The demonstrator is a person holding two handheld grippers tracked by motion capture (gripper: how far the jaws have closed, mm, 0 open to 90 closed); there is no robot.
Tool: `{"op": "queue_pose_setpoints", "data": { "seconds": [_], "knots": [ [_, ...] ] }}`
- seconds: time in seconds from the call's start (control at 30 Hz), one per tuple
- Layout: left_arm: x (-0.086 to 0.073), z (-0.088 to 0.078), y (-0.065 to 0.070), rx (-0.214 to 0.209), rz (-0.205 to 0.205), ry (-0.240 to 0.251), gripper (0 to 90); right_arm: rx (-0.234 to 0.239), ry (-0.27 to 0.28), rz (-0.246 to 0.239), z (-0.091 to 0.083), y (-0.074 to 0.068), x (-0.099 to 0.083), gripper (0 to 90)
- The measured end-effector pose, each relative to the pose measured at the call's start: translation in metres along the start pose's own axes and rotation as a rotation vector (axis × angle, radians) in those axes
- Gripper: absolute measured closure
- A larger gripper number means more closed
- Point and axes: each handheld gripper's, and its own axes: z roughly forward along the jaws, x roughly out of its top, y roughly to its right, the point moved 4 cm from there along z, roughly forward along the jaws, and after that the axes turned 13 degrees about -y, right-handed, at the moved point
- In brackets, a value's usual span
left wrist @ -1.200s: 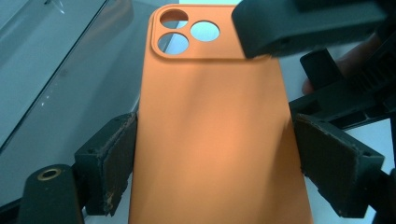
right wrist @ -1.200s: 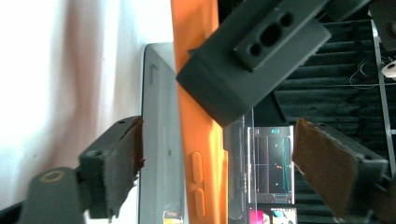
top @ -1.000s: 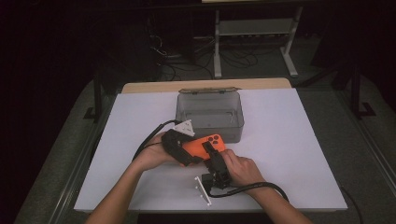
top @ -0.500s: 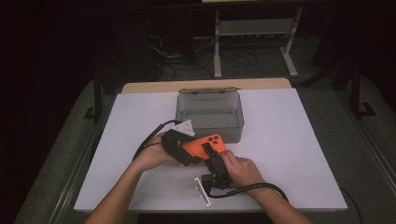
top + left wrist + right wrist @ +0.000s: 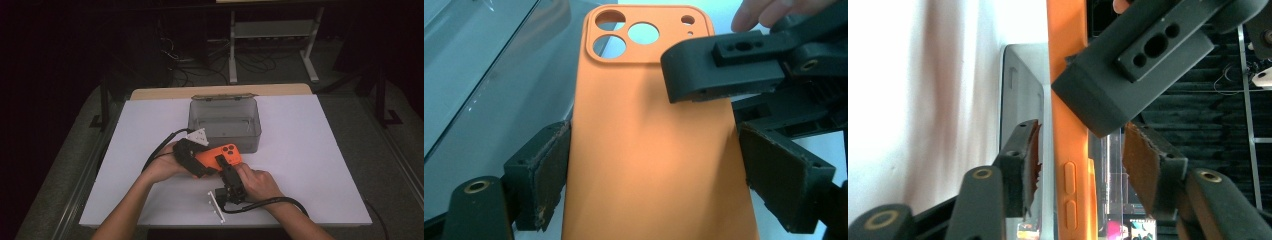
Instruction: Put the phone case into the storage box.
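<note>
**Two grippers meet at the orange phone case**

The orange phone case [image 5: 220, 156] sits just in front of the grey box [image 5: 225, 120] on the table [image 5: 310, 150]. The left gripper [image 5: 649, 165] holds the case across its width, fingers [image 5: 546, 170] pressed on both edges. The right gripper [image 5: 1080, 165] has been closing on the case's thin edge; one finger [image 5: 1025, 160] is touching, the other is a little apart.

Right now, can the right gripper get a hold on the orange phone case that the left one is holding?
Probably yes. The orange phone case already stands edge-on between the right gripper jaws, which have just been closing, with a gap on each side. The left gripper holds the case by its long edges, farther down, and blocks nothing.
</note>
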Motion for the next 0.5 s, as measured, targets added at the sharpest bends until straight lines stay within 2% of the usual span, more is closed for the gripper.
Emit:
{"op": "queue_pose_setpoints", "data": {
  "seconds": [0.5],
  "knots": [
    [-0.0002,-0.0001,-0.0001,-0.002,-0.005,-0.002,16.1,0.014,-0.004,-0.016,-0.001,-0.0019,0.0008,63.2]
  ]
}}
